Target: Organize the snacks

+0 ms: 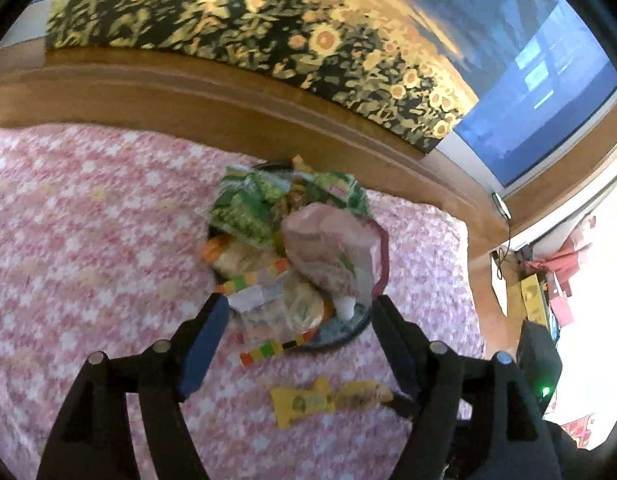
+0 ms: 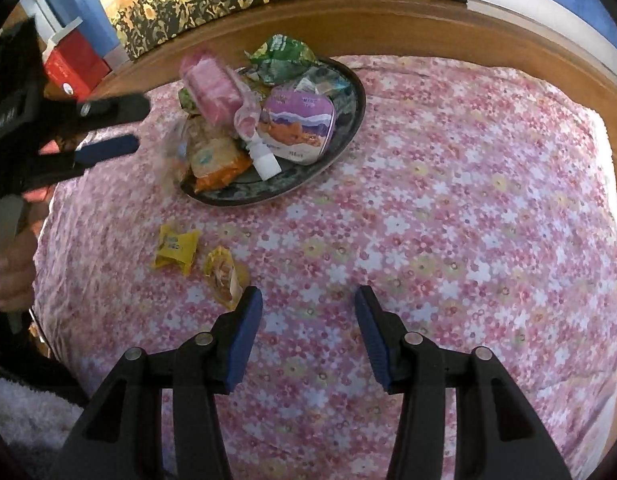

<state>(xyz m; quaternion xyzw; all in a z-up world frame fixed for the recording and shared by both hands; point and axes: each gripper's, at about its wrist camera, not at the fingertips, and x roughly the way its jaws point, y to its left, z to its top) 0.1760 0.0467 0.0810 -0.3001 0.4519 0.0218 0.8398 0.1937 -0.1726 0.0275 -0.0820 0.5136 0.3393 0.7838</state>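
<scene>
Snacks lie partly loose on the pink floral bed cover (image 2: 448,184) and partly heaped on a dark round tray (image 2: 348,120). Nearest the right claw (image 2: 308,308), whose blue-padded jaws stand partly apart with nothing between them above bare cover, are two small yellow wrapped sweets (image 2: 178,250), one touching the other; the nearer one lies just beside the left pad. Beyond them sits the tray, piled with an orange packet (image 2: 224,172), a purple tin (image 2: 294,128), a small white-capped bottle (image 2: 266,164), a pink pack (image 2: 212,88) and green packets (image 2: 284,54). The left claw (image 1: 300,308) hovers over the near edge of this pile with its jaws wide and gripping nothing; a person's hand (image 2: 8,276) holds its handle. Behind the tray runs a wooden headboard (image 2: 388,28), then a sunflower picture (image 1: 268,20).
</scene>
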